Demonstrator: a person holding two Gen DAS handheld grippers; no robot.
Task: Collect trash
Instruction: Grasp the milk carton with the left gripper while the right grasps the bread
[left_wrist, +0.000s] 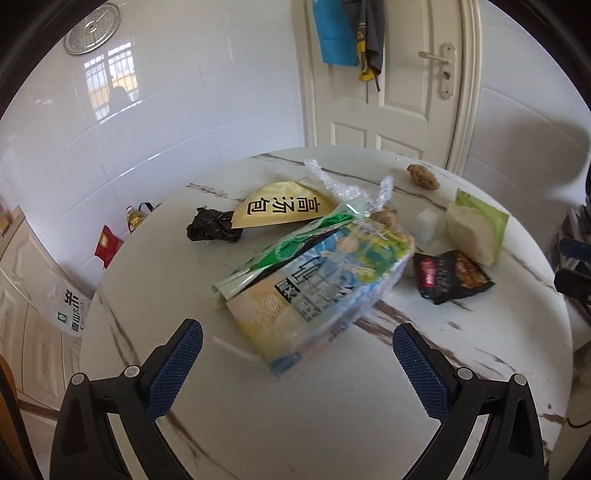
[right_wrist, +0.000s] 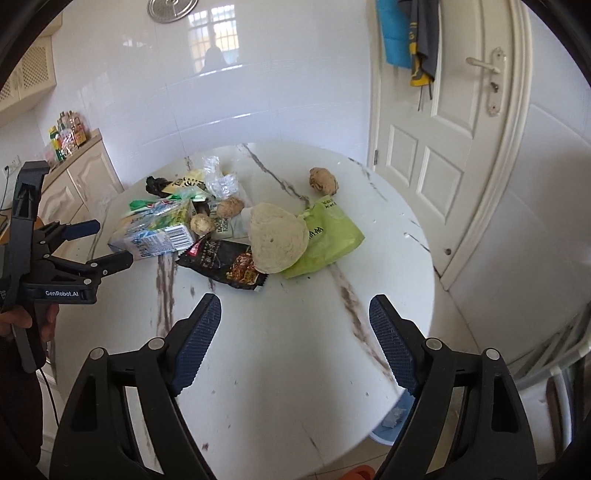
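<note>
Trash heap, round marble table (right_wrist: 303, 369), toward its far left edge. Both grippers hover short of it, empty.

1. Noodle multipack (left_wrist: 317, 291): largest; nearest the left edge; crinkly film, likely light and slippery; take by the gathered green end.
2. Green bag (right_wrist: 328, 236): limp, under a flatbread (right_wrist: 277, 240); pinch a free corner.
3. Black snack wrapper (right_wrist: 225, 266): flat, thin; lift by an edge.
4. Black crumpled bag (left_wrist: 212, 225): soft, far side; grips anywhere.

Left gripper (left_wrist: 297, 345): jaws wide apart. Right gripper (right_wrist: 295, 317): jaws apart.
</note>
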